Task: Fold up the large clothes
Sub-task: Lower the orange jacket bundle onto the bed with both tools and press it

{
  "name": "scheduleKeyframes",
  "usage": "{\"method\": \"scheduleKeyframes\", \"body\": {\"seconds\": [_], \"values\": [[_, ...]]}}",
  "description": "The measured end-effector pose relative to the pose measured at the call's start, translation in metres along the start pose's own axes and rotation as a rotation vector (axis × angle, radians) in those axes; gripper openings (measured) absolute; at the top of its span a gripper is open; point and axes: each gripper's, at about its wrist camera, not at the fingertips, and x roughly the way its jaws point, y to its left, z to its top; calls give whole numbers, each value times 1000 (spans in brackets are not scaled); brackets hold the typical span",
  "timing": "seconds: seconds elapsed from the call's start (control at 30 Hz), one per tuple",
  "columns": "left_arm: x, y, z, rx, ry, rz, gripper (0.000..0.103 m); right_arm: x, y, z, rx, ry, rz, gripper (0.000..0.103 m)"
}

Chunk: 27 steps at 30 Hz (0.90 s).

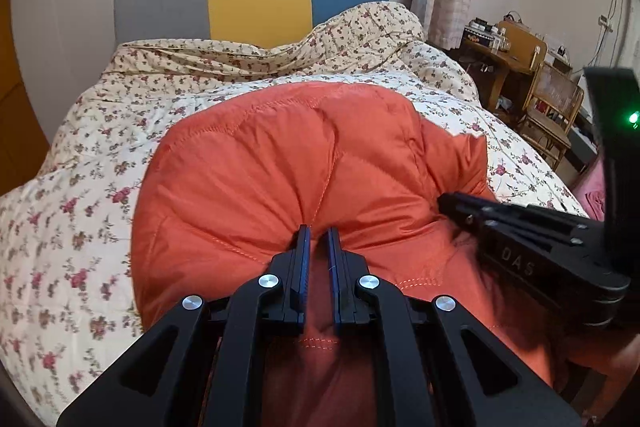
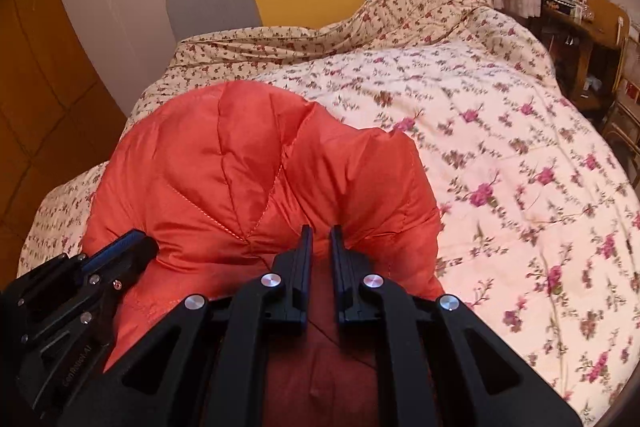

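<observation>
The left wrist view alone shows a wooden desk and chair; the left gripper pinches the orange quilted jacket on the floral quilt. In the right wrist view, the right gripper is nearly closed on jacket fabric.

An orange quilted puffer jacket lies bunched on the bed, on the flowered quilt and toward its foot edge, well short of the headboard. Its shiny fabric bulges in puffy stitched panels, and the near side gathers into tight creases. A fold sticks out toward the bed's right edge.
</observation>
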Motion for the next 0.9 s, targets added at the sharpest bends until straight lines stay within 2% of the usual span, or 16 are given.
{"method": "scheduleKeyframes", "body": {"seconds": [0.23,0.67,0.8,0.9], "values": [[10,-5,-3,-1,-17,-3,7,20,-4,-12,13,-31,-9,7],[20,-9,-12,20,-61,14,7,32,-10,-21,45,-63,-9,7],[12,-9,-12,23,-73,3,9,32,-9,-24,40,-75,-11,7],[0,-6,1,-1,-39,-11,9,31,-13,-24,54,-82,8,7]]}}
